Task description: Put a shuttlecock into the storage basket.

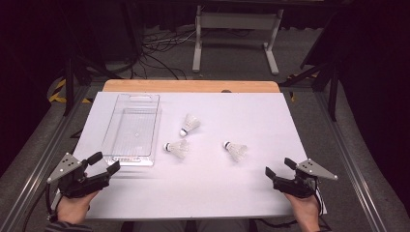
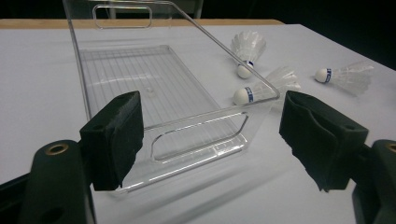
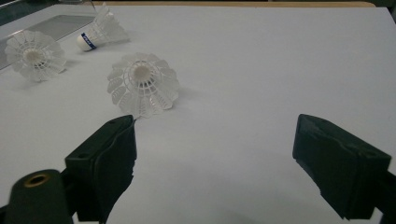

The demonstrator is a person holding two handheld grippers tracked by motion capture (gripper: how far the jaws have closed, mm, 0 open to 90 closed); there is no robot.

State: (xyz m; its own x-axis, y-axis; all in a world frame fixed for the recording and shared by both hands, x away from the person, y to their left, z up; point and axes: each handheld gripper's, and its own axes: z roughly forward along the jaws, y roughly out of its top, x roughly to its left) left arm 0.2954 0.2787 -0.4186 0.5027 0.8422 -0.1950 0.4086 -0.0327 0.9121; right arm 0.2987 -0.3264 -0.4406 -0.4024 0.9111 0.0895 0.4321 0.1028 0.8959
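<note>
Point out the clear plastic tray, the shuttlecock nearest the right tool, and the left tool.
Clear plastic tray (image 1: 115, 123), high view, left wall.
Nearest shuttlecock (image 3: 142, 84), right gripper view, skirt.
Left tool (image 1: 105, 162), high view, midway between its fingertips.

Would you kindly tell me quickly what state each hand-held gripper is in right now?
Left hand-held gripper: open, holding nothing.
Right hand-held gripper: open, holding nothing.

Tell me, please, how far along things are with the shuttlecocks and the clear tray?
Nothing looks done yet: the clear tray holds nothing, and all three shuttlecocks lie on the white table beside it. Nothing is in hand; the left gripper and right gripper are open near the front edge. Left to do, probably: moving all three into the tray.
</note>
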